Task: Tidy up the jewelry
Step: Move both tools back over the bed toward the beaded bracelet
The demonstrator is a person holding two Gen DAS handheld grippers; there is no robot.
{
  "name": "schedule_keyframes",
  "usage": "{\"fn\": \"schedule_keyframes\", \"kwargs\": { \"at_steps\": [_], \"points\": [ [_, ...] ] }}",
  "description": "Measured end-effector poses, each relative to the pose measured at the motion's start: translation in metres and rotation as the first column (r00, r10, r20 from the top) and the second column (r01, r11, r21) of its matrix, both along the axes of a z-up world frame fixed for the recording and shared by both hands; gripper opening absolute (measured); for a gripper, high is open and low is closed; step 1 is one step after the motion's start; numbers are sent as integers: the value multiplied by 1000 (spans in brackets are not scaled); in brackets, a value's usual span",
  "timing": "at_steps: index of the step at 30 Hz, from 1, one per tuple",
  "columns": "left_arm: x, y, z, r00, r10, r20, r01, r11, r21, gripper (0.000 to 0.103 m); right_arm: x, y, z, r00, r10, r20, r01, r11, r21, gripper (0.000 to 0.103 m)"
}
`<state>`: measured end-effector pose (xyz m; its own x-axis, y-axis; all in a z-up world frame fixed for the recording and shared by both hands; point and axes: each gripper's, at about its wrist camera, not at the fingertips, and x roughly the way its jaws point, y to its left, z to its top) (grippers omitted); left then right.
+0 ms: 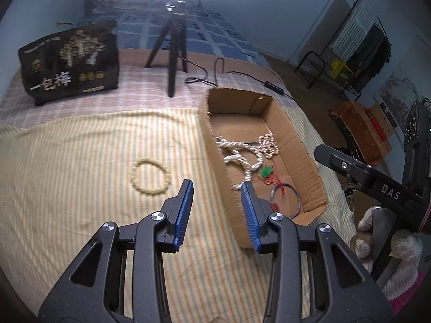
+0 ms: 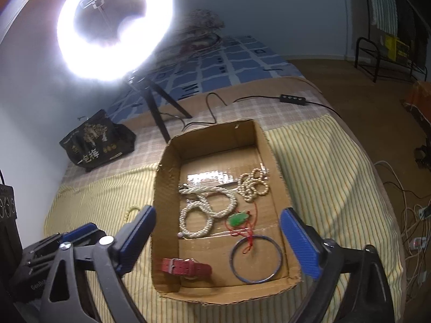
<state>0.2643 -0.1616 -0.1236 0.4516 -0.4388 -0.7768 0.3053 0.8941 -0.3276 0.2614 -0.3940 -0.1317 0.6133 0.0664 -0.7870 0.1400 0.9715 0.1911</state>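
Here, a cardboard box [image 2: 167,188] sits open-topped on a striped yellow cloth [image 1: 80,188] spread over the bed. Inside it, a thick white pearl necklace [image 2: 204,210] lies coiled near the middle of the floor. A thinner cream bead strand [image 2: 253,185] is bunched just beyond it toward the far right wall. A green pendant [image 2: 237,219] on a red cord [image 2: 249,238] rests just nearer than the pearls, and the cord trails onto a blue bangle [image 2: 257,259] lying flat in the near right corner. A red watch strap [image 2: 188,267] lies in the near left corner.

One item is outside the box: a cream bead bracelet [image 1: 150,176] lies flat on the cloth, left of the box and apart from it.

The left gripper [image 1: 216,210] hovers above the cloth beside the box's left wall. Its blue-padded fingers [image 1: 186,210] stand moderately apart and hold nothing; the bracelet lies beyond and left of them. The right gripper [image 2: 218,242] is positioned over the near end of the box, fingers spread wide and empty. A gloved hand [image 1: 388,245] grips its handle.

At the far side, a ring light [image 2: 113,27] on a black tripod [image 1: 172,51] shines over the scene. A black printed bag [image 1: 71,62] stands on the checked sheet at far left.
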Motion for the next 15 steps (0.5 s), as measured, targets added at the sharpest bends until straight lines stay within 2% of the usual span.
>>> {"fn": "schedule_keyframes", "kwargs": {
  "at_steps": [10, 15],
  "points": [
    [-8, 49, 0, 999, 50, 3, -50, 998, 29, 37, 3, 49, 4, 991, 131, 1, -130, 985, -118, 103],
    [-16, 69, -4, 998, 61, -3, -61, 997, 46, 37, 4, 62, 4, 987, 161, 10, -159, 979, -126, 103]
  ]
}}
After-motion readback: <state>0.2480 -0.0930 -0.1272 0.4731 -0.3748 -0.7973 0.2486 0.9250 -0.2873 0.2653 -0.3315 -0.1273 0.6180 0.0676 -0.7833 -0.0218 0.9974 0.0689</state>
